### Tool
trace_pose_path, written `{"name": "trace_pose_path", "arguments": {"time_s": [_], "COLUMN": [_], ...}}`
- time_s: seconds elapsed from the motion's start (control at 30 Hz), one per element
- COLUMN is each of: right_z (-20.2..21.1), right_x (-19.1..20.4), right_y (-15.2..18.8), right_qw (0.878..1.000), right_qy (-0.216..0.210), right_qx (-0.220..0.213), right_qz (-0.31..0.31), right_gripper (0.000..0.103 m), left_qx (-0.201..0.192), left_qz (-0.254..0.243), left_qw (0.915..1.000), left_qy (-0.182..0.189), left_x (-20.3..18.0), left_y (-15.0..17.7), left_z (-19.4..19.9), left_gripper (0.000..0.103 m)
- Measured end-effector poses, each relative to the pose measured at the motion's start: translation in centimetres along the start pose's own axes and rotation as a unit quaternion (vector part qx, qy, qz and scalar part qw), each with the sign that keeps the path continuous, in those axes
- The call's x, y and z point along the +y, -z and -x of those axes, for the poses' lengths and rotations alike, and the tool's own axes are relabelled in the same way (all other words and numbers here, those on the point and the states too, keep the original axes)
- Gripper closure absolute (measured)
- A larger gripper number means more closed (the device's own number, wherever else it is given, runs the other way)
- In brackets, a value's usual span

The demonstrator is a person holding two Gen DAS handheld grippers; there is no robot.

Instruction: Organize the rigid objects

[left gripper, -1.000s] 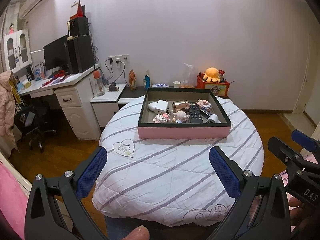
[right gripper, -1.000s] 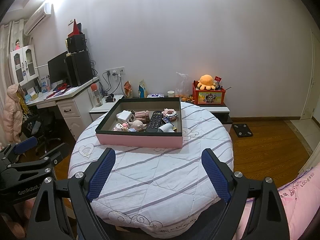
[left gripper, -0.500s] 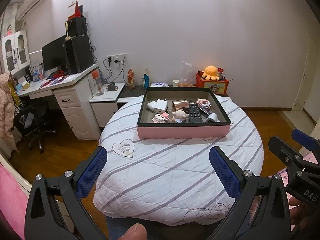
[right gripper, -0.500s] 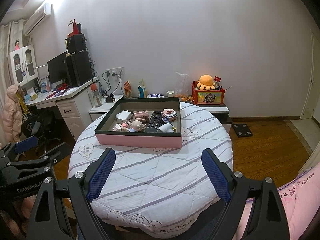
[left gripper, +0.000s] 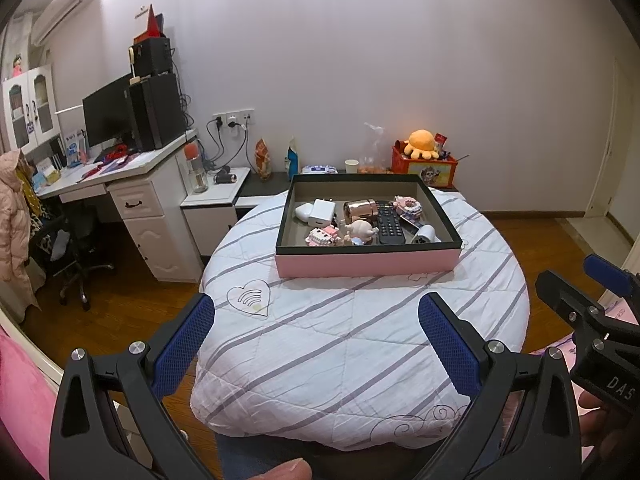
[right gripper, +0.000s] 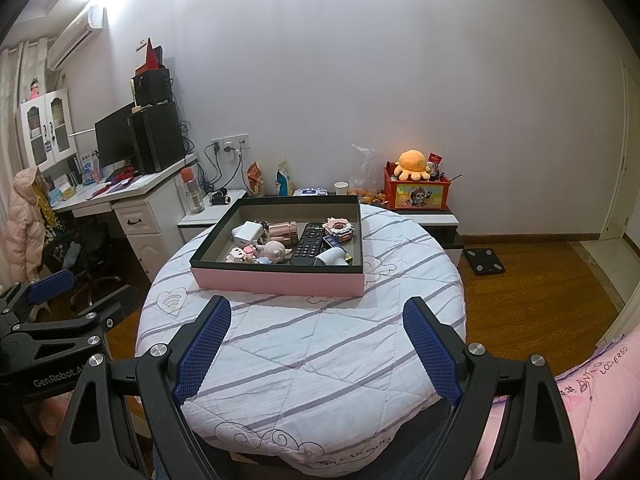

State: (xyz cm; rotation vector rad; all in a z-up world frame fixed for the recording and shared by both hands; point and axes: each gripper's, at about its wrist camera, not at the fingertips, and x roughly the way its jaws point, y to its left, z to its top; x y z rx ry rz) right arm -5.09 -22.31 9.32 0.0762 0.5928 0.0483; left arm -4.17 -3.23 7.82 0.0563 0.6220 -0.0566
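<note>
Here the left gripper (left gripper: 316, 332) and right gripper (right gripper: 316, 344) hang with jaws spread wide and empty, above the near edge of the round quilted table (left gripper: 360, 344). Farther back sits the pink box (left gripper: 368, 262), holding a black remote (left gripper: 389, 224), a white charger (left gripper: 323, 212) and small toys.

Walls: plain pale wall (right gripper: 400, 80) lit from above | Floor: brown wooden floor (right gripper: 540, 280) | Furniture: white desk (left gripper: 132, 192) with dark monitor (left gripper: 106, 116) seen at left, glass-fronted white cabinet (left gripper: 28, 108) beyond, office chair (left gripper: 76, 248) tucked beside | Fittings: air conditioner (right gripper: 76, 38) mounted high, door (right gripper: 628, 160) at right
</note>
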Motion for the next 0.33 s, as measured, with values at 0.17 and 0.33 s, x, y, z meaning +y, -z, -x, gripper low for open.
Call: {"name": "trace_pose_path", "arguments": {"time_s": [0.17,0.33], "right_z": [-0.05,-0.07], "right_x": [-0.15,-0.19], "right_y": [-0.03,-0.03], "right_qw": [1.0,1.0], "right_qy": [0.001,0.001], "right_qx": [0.001,0.001], "right_qz": [-0.001,-0.001], "right_gripper": [0.014,0.014], "left_qx": [0.0,-0.014], "left_qz": [-0.004,-0.01], "left_qw": [1.0,0.9998], "left_qy": [0.002,0.006], "left_x": [-0.04,-0.12], "left_y": [-0.01,0.03], "left_z": [-0.12,0.33], "left_gripper": [0.0,0.0]}}
